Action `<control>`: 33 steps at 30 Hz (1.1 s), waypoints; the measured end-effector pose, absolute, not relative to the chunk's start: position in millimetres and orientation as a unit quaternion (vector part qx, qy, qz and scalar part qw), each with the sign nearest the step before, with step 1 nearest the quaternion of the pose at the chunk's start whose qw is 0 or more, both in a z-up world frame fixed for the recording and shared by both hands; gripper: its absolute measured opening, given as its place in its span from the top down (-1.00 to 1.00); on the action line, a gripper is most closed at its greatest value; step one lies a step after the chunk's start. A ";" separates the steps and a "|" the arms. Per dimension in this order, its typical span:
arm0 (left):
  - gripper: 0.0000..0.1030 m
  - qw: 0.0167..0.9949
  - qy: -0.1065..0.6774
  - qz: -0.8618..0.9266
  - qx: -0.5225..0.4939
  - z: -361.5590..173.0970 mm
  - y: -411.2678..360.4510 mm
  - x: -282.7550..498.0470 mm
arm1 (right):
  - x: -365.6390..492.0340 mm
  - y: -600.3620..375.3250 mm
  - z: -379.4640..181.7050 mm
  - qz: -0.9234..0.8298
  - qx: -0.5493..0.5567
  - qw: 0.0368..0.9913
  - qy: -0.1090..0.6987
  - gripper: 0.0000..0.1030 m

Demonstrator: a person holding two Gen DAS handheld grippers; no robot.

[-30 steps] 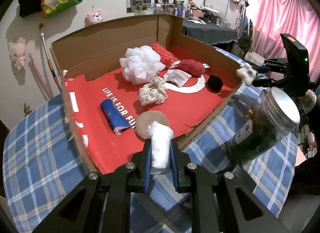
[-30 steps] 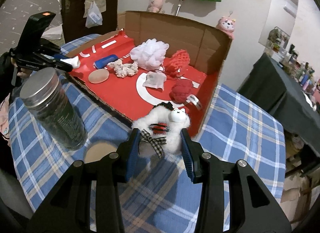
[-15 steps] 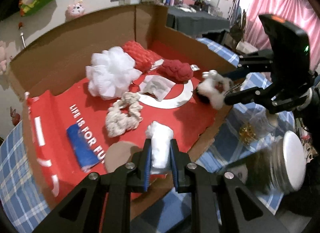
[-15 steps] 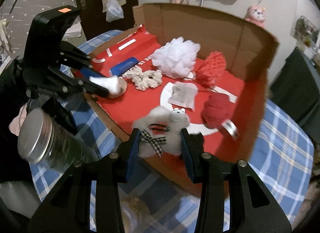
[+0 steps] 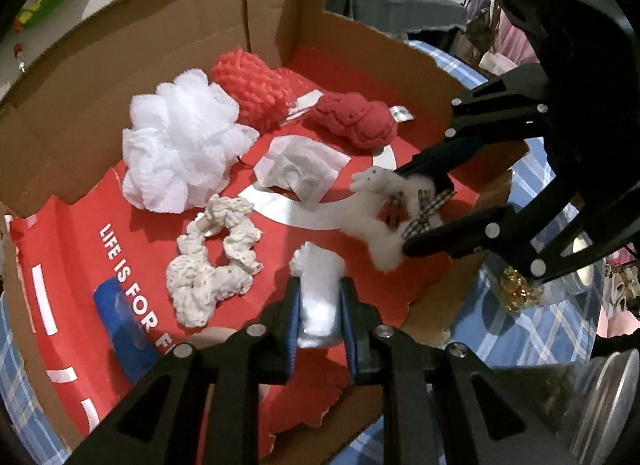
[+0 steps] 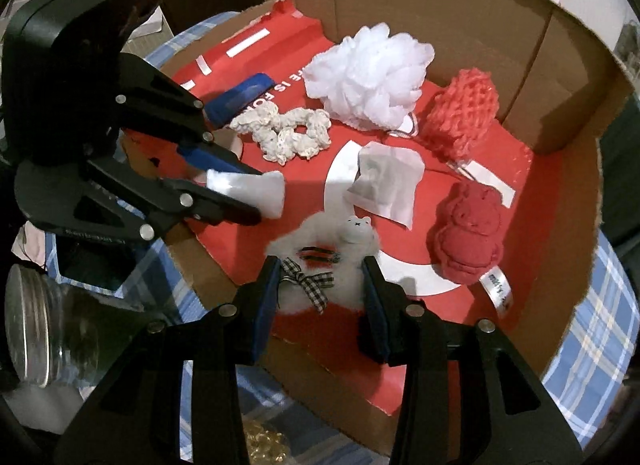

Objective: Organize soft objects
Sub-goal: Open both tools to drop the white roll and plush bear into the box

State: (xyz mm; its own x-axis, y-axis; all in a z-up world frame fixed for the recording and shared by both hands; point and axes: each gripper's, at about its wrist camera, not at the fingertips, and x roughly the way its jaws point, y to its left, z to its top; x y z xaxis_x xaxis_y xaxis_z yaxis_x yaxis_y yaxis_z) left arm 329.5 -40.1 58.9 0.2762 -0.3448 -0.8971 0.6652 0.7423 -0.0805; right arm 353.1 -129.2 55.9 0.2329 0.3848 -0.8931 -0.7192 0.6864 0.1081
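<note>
My left gripper [image 5: 320,285] is shut on a small white wad of padding [image 5: 316,261] and hangs over the front part of the open cardboard box [image 5: 160,45] with the red lining. My right gripper [image 6: 320,269] is shut on a fluffy white plush toy [image 6: 352,233] with a checked bow, just inside the box's near edge. In the left wrist view the right gripper [image 5: 404,209] comes in from the right with the plush toy [image 5: 376,193]. In the right wrist view the left gripper [image 6: 256,195] comes in from the left with the wad [image 6: 268,189].
Lying in the box are a white mesh puff [image 5: 180,149], an orange knitted piece [image 5: 252,85], a red plush [image 5: 356,121], a tissue [image 5: 300,169], a white scrunchie [image 5: 212,265] and a blue item [image 5: 120,317]. A glass jar [image 6: 36,325] stands on the blue checked cloth [image 6: 600,325].
Both grippers have moved forward from over the tablecloth to over the box, each still carrying its load. The jar has slid to the edge of both views.
</note>
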 end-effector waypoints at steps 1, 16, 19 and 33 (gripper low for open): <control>0.63 0.782 0.510 -0.321 0.159 57.8 -41.1 329.9 | 354.3 -127.8 54.9 0.358 -0.169 0.766 0.506 0.23; 0.01 0.784 0.511 -0.308 0.169 57.0 -52.3 339.0 | 358.4 -120.5 50.8 0.349 -0.185 0.761 0.514 -0.05; -0.12 0.790 0.508 -0.302 0.166 62.9 -42.9 336.6 | 356.0 -128.0 60.8 0.340 -0.172 0.773 0.507 -0.12; -0.89 0.859 0.461 -0.216 0.055 119.4 8.5 299.3 | 322.4 -155.3 112.2 0.234 -0.054 0.833 0.499 -0.54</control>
State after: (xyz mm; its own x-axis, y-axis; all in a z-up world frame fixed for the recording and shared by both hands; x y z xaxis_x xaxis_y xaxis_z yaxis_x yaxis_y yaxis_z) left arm 299.3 8.5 119.4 0.4806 -0.3201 -0.8164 0.4225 0.9003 -0.1043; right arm 322.4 -155.3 112.2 0.3926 0.3360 -0.8561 -0.4435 0.8847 0.1438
